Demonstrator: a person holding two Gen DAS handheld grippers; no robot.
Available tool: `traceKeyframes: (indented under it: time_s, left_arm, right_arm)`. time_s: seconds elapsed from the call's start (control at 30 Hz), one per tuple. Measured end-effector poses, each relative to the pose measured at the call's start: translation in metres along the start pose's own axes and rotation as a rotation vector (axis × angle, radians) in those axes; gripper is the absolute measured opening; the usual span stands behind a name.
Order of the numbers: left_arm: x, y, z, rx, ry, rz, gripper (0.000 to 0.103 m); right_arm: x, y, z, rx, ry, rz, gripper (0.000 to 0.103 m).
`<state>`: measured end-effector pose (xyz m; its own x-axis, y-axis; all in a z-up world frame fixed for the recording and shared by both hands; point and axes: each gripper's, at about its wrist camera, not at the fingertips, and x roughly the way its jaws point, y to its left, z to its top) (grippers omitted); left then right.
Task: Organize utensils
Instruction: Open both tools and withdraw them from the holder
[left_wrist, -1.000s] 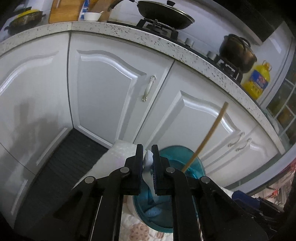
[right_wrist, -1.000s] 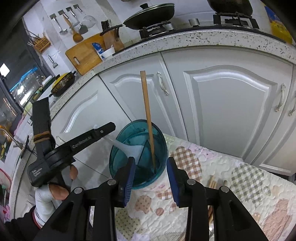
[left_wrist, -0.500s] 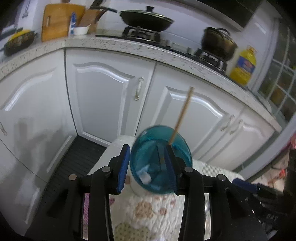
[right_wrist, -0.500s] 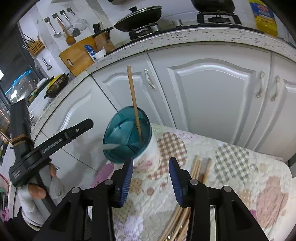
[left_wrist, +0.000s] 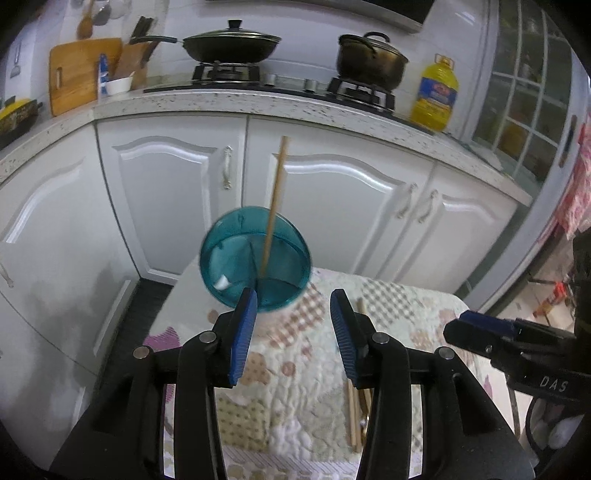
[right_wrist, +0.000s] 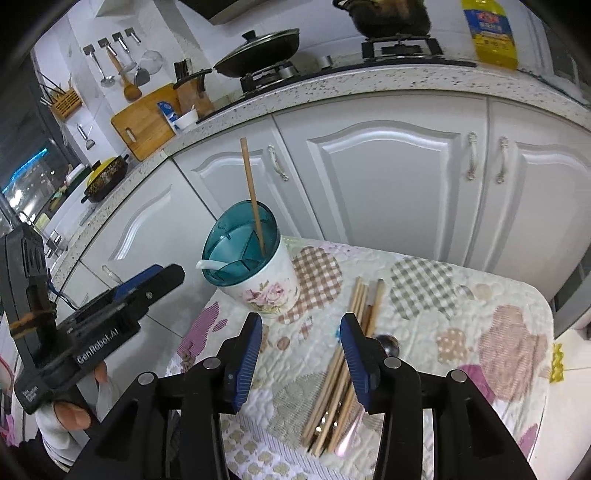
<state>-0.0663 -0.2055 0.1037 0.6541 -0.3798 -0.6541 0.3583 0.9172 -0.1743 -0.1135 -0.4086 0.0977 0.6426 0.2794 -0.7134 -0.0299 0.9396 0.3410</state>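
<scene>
A flowered cup (right_wrist: 264, 291) with a teal divided top (right_wrist: 240, 243) is standing on the patchwork cloth (right_wrist: 461, 314), holding one upright chopstick (right_wrist: 253, 199) and a white spoon (right_wrist: 210, 264). More chopsticks (right_wrist: 351, 350) and a metal spoon (right_wrist: 388, 341) are lying beside it. The left gripper (left_wrist: 293, 332) is opening its jaws with nothing between them. The right gripper (right_wrist: 301, 354) is opening too, hanging over the loose chopsticks, tilted down.

Right gripper (right_wrist: 301, 332), jaws opening and empty, hovering over loose chopsticks (right_wrist: 343, 365) beside a floral utensil holder (right_wrist: 258, 273) containing one upright chopstick (right_wrist: 252, 192).
</scene>
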Motion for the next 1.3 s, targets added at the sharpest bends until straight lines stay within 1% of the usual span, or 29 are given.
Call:
traceKeyframes:
  time_s: [0.23,0.5,0.73,0.77,0.87,1.13,1.3]
  left_arm:
    - [-0.006,-0.017,-0.009,0.026,0.015,-0.029,0.041]
    - [-0.008,-0.025,-0.018,0.046,0.027,-0.039,0.041]
    - [-0.005,-0.023,-0.022,0.043,0.043,-0.059,0.041]
    - [-0.006,-0.022,-0.023,0.043,0.044,-0.068,0.042]
    - [-0.006,-0.020,-0.026,0.039,0.051,-0.090,0.047]
    - [0.000,-0.023,-0.030,0.040,0.082,-0.119,0.048]
    - [0.000,-0.021,-0.028,0.032,0.081,-0.122,0.048]
  right_arm:
    - [-0.020,-0.010,-0.015,0.030,-0.012,-0.023,0.043]
    - [-0.038,-0.019,-0.028,0.047,-0.026,-0.042,0.043]
    - [-0.047,-0.034,-0.037,0.066,-0.020,-0.074,0.043]
    - [-0.048,-0.036,-0.038,0.069,-0.019,-0.079,0.044]
    - [-0.049,-0.042,-0.043,0.076,-0.015,-0.086,0.044]
    - [-0.039,-0.050,-0.055,0.060,0.021,-0.111,0.047]
    - [-0.031,-0.055,-0.058,0.064,0.041,-0.113,0.047]
